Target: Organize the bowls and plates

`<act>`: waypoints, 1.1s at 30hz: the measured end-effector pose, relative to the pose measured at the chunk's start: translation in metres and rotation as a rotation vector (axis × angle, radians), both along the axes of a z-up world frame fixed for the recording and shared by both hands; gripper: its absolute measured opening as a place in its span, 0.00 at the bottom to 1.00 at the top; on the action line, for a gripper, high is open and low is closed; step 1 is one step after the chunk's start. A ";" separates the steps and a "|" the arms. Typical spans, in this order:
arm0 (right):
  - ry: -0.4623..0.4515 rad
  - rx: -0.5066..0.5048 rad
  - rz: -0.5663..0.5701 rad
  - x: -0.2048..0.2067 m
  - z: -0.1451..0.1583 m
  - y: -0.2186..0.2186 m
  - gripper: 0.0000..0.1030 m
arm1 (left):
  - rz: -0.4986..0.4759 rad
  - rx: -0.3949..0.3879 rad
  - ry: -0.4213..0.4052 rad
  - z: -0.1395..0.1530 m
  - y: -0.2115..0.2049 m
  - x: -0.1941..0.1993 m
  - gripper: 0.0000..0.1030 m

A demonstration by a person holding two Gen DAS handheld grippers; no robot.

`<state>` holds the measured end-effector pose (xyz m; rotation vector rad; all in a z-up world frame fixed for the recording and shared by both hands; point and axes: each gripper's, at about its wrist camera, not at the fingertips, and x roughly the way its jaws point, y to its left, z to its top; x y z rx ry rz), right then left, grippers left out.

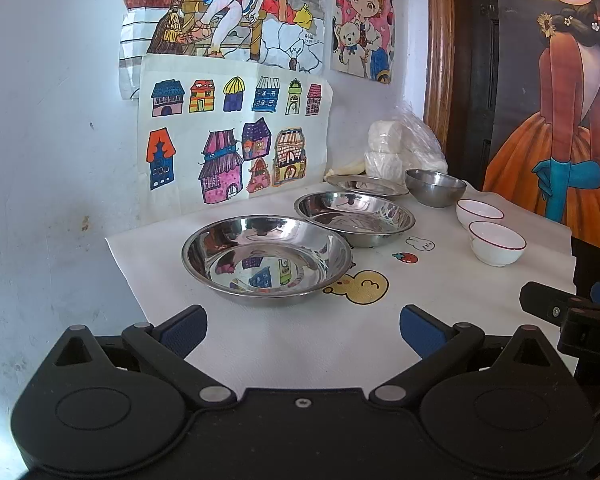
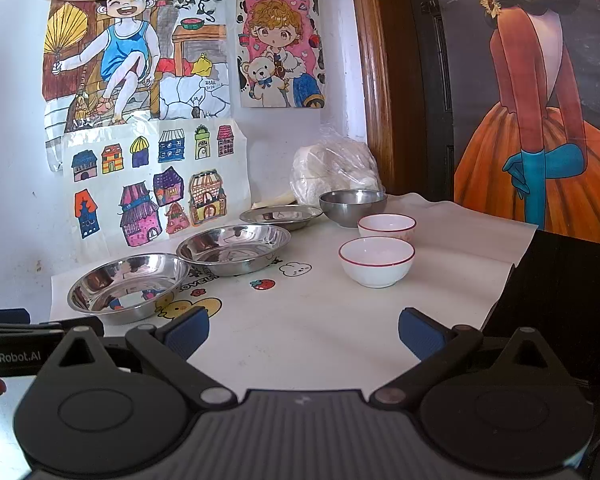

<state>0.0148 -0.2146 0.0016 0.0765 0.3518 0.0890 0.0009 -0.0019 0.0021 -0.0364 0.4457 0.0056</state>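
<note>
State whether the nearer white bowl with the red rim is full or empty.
Empty: the nearer white bowl stands upright, and its bare white inside shows in the right wrist view.

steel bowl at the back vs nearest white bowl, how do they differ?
The steel bowl is bare grey metal; the nearest white bowl is glossy white with a thin red rim line. The steel bowl sits farther back, beside the bagged white goods; the white bowl stands nearer the camera. Both stand upright and look empty.

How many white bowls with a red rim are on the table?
2. The near white bowl stands apart toward the table's right side; the far white bowl sits just behind it, beside the steel bowl. None seems hidden.
</note>
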 end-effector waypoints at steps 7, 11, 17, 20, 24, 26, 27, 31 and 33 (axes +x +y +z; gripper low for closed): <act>0.000 0.000 0.000 -0.001 0.000 0.001 1.00 | 0.000 0.001 0.000 0.000 0.000 0.000 0.99; 0.000 0.000 0.000 -0.001 0.001 0.001 1.00 | 0.000 0.001 0.000 0.000 0.000 0.000 0.99; 0.001 0.000 -0.001 -0.001 0.001 0.001 1.00 | -0.001 0.002 0.002 0.000 -0.001 0.001 0.99; 0.000 0.000 0.000 -0.001 0.001 0.001 1.00 | -0.002 0.002 0.002 0.000 -0.001 0.002 0.99; 0.000 0.000 -0.001 -0.001 0.001 0.001 1.00 | -0.001 0.002 0.002 0.000 -0.001 0.002 0.99; 0.001 0.000 -0.001 -0.001 0.001 0.001 1.00 | -0.002 0.003 0.002 0.000 -0.002 0.002 0.99; 0.000 0.000 -0.001 -0.001 0.001 0.001 1.00 | -0.002 0.003 0.002 -0.001 -0.001 0.002 0.99; 0.001 0.000 0.000 -0.002 0.001 0.002 1.00 | -0.002 0.004 0.004 -0.001 -0.002 0.002 0.99; 0.001 0.000 0.000 -0.002 0.001 0.002 1.00 | -0.002 0.004 0.004 -0.002 -0.003 0.002 0.99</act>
